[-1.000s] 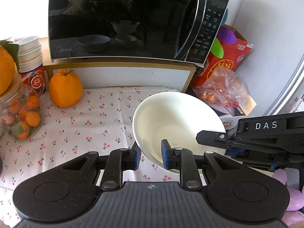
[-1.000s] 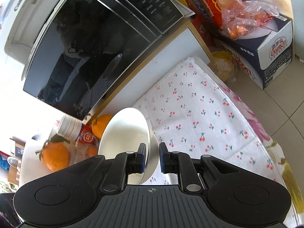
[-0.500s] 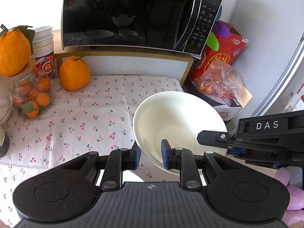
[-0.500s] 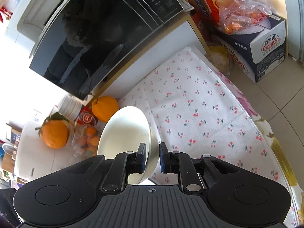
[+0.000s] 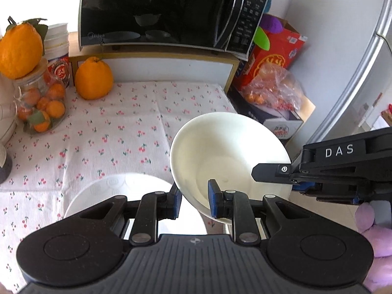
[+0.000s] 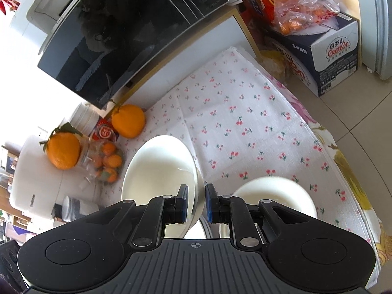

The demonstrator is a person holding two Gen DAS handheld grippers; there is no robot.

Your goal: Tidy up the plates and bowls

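My left gripper (image 5: 194,199) is shut on the near rim of a white bowl (image 5: 227,156), holding it tilted above the cherry-print cloth (image 5: 110,132). My right gripper (image 6: 196,204) is shut on the rim of the same white bowl (image 6: 156,171), seen edge-on; its black body shows at the right of the left wrist view (image 5: 338,169). A white plate (image 5: 110,191) lies on the cloth below my left gripper; a white dish (image 6: 272,191) also shows under my right gripper.
A black microwave (image 5: 171,12) stands on a wooden shelf at the back. An orange (image 5: 94,78), a jar of small oranges (image 5: 39,105) and stacked cups (image 5: 57,46) sit at the left. Boxes and a fruit bag (image 5: 272,90) stand on the floor at right.
Both grippers have pulled back from the microwave with the bowl held between them. The white plate on the cloth has come into view beneath them.
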